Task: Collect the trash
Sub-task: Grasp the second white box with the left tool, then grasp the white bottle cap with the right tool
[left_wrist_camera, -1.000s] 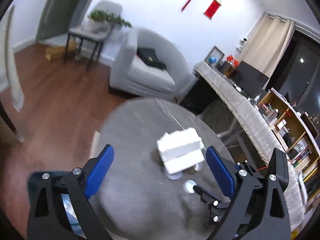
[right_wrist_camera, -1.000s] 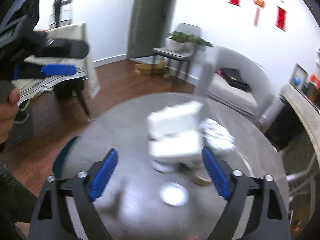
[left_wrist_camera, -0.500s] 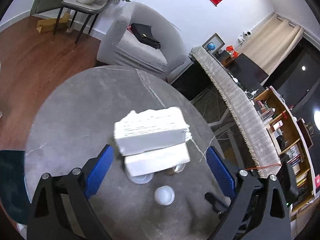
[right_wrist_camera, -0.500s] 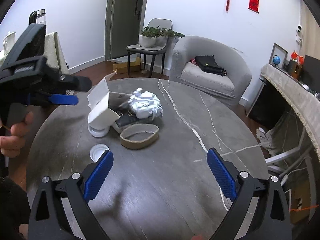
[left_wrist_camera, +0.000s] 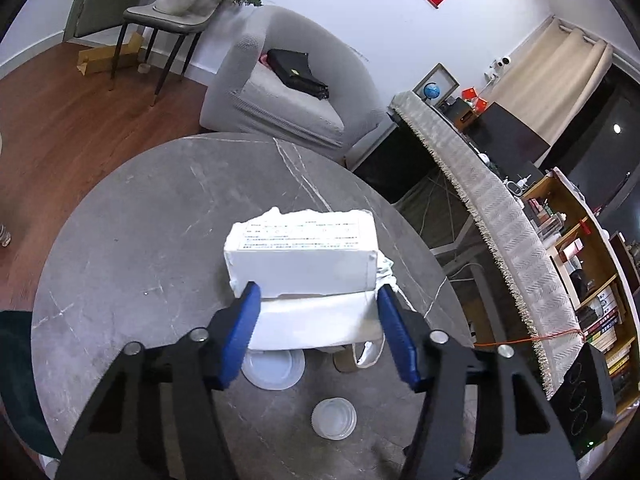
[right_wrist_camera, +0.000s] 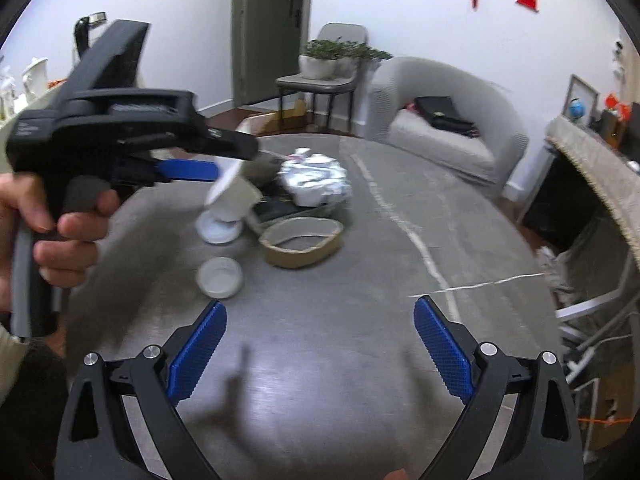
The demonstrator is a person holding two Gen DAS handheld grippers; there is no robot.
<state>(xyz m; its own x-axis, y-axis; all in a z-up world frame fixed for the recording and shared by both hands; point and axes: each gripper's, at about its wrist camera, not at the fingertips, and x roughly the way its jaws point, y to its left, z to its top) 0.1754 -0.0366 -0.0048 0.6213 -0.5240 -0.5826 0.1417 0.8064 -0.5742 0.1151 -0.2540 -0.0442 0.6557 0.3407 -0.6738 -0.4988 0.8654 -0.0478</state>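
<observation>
A white cardboard box with its flap open lies in a trash pile on the round grey table. My left gripper has closed its blue pads on the box's two ends. In the right wrist view the box shows under the left gripper, beside a crumpled silver foil ball, a brown cardboard ring and two white lids. My right gripper is open and empty above the near table.
A grey armchair with a black bag stands beyond the table. A chair with a plant is at the back left. A cloth-covered sideboard and bookshelf are on the right. A white lid lies near the left gripper.
My left gripper has moved forward and narrowed its jaws onto the white box. My right gripper has drawn back a little and stays open.
</observation>
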